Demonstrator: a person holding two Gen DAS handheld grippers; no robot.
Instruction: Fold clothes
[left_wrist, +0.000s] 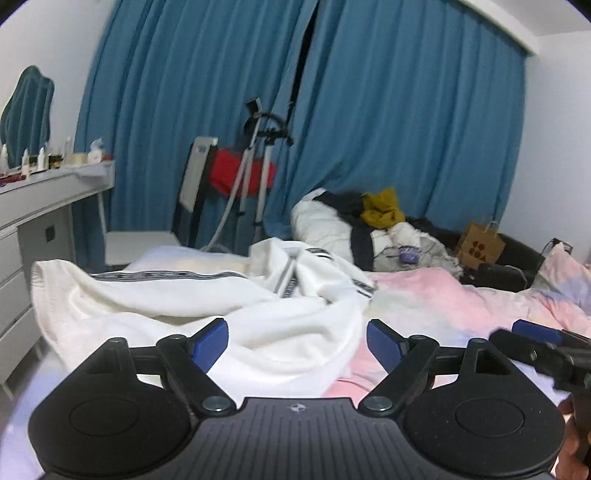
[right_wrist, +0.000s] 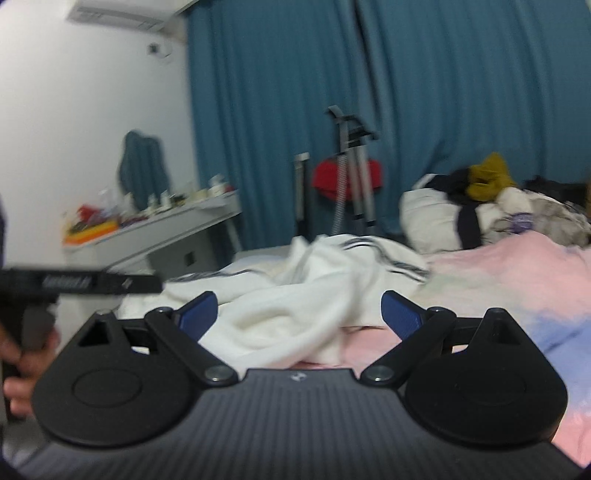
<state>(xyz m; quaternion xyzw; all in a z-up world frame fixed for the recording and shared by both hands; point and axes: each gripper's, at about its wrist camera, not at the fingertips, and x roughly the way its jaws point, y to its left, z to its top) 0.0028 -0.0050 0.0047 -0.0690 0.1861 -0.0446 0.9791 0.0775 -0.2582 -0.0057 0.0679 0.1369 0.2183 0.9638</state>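
A crumpled white garment with dark striped trim (left_wrist: 207, 299) lies on the pink and blue bedsheet (left_wrist: 443, 295). My left gripper (left_wrist: 297, 343) is open and empty, just short of the garment's near edge. My right gripper (right_wrist: 300, 314) is open and empty, also just before the same garment (right_wrist: 295, 295). The right gripper's blue fingertip shows at the right edge of the left wrist view (left_wrist: 535, 328). The left gripper's body shows at the left of the right wrist view (right_wrist: 74, 284).
A pile of other clothes (left_wrist: 369, 229) with a mustard piece lies at the far end of the bed. A brown paper bag (left_wrist: 480, 247) sits beyond it. A grey desk (left_wrist: 48, 199) stands left. A tripod (left_wrist: 255, 173) and blue curtains (left_wrist: 369, 110) are behind.
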